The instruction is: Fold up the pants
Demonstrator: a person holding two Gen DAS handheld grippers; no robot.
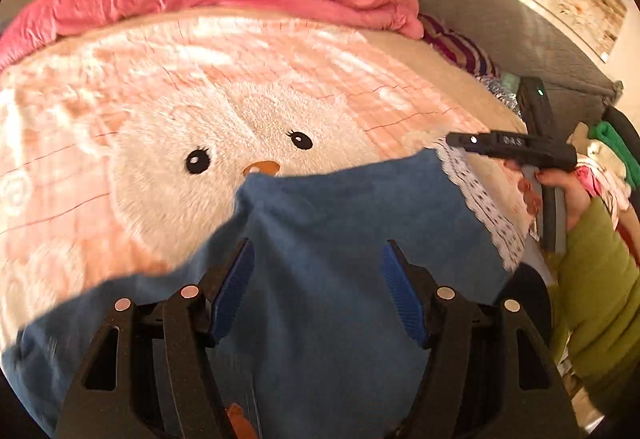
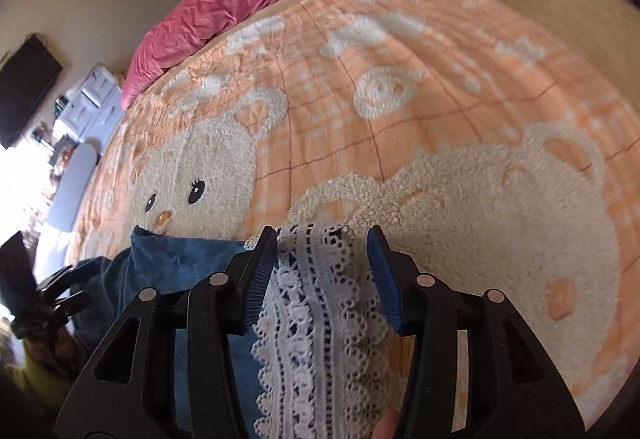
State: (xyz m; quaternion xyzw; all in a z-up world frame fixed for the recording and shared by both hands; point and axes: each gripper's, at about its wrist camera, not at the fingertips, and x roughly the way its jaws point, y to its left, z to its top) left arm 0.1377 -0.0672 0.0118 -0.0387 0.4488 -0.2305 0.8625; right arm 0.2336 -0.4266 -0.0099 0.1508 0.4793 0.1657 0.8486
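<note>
On the bed (image 2: 460, 51), one pants (image 1: 340, 231) lies near, long axis left-right, lace hem (image 2: 320, 319) at right. Two claws: left claw (image 1: 318, 287) wide over denim; right claw (image 2: 324, 279) wide astride lace.

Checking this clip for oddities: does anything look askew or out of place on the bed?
Nothing is spilled or damaged. The blue pants lie rumpled, their lace trim bunched between the open right gripper.
</note>
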